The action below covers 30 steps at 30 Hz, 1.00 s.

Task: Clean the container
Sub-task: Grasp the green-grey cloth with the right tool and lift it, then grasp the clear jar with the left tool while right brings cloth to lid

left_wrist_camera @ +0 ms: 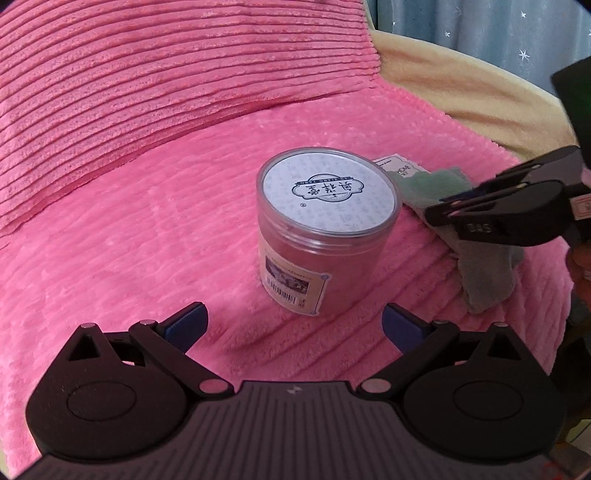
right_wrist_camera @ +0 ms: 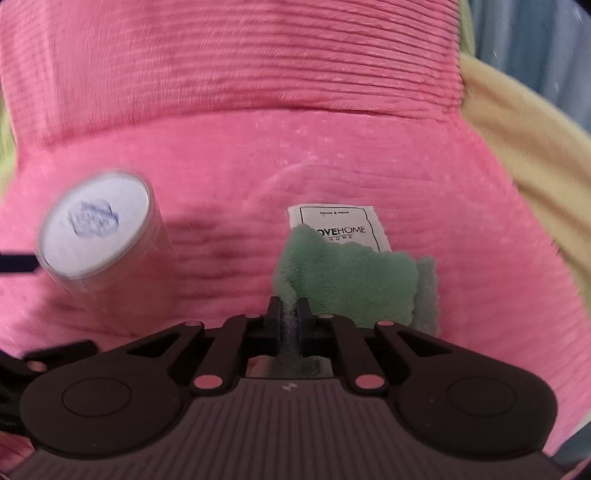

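A clear plastic jar (left_wrist_camera: 325,236) with a white printed lid stands upright on the pink plush blanket (left_wrist_camera: 147,236). My left gripper (left_wrist_camera: 293,328) is open, its blue-padded fingers just in front of the jar, apart from it. My right gripper (right_wrist_camera: 289,319) is shut on a green fluffy cloth (right_wrist_camera: 354,280) with a white label, and holds it right of the jar. In the left wrist view the right gripper (left_wrist_camera: 439,210) comes in from the right with the cloth (left_wrist_camera: 480,266) hanging under it. The jar (right_wrist_camera: 99,229) shows blurred at the left of the right wrist view.
A pink ribbed cushion (left_wrist_camera: 147,74) rises behind the jar. A pale yellow blanket (left_wrist_camera: 461,92) lies at the back right, with a blue star-print curtain (left_wrist_camera: 480,26) behind it.
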{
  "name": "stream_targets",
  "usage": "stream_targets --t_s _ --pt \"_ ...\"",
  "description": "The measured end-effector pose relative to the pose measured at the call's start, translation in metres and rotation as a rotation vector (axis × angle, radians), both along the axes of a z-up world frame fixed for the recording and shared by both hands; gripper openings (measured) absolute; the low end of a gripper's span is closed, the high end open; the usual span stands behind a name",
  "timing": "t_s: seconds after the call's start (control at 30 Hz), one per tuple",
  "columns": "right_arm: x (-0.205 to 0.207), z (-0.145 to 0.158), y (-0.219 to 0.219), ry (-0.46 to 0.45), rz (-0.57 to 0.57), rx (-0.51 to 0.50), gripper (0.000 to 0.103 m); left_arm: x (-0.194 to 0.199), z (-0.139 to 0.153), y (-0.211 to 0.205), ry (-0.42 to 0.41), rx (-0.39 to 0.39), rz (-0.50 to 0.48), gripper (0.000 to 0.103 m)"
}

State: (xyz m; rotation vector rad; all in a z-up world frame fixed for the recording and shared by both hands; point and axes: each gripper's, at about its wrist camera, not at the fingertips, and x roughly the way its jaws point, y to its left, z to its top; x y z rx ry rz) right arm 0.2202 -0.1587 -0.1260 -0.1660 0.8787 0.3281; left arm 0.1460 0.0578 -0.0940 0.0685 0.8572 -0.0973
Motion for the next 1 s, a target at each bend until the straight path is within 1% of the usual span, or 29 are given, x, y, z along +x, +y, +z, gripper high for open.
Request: stream_targets --t_s 0.2,0.4,0.47,0.53,0.63,0.7,0.8,0.97,1.0 --pt "-0.009 0.008 -0.023 -0.006 -0.046 0.143 0.006 0.008 -0.006 -0.008 -0.028 0.017 -0.009 0.101" --pt "-0.019 0.017 -0.047 -0.011 -0.092 0.287 0.006 0.017 -0.009 -0.015 -0.089 0.046 0.024 0.102" --pt "-0.022 0.02 -0.054 -0.013 -0.107 0.335 0.006 0.021 -0.011 -0.017 -0.098 0.041 0.015 0.102" --pt "-0.025 0.022 -0.062 -0.015 -0.122 0.383 0.006 0.023 -0.015 -0.02 -0.116 0.053 0.002 0.102" --pt "-0.03 0.027 -0.074 -0.018 -0.145 0.454 0.006 0.024 -0.02 -0.024 -0.142 0.09 -0.016 0.101" --pt "-0.033 0.032 -0.073 -0.026 -0.138 0.476 0.006 0.021 -0.022 -0.027 -0.159 0.109 -0.031 0.097" --pt "-0.039 0.042 -0.068 -0.044 -0.112 0.494 0.006 0.016 -0.021 -0.031 -0.18 0.114 -0.052 0.084" --pt "-0.051 0.058 -0.059 -0.068 -0.039 0.52 0.006 0.006 -0.02 -0.035 -0.201 0.128 -0.093 0.083" --pt "-0.05 0.058 -0.057 -0.059 -0.025 0.528 0.006 0.003 -0.019 -0.035 -0.203 0.128 -0.099 0.083"
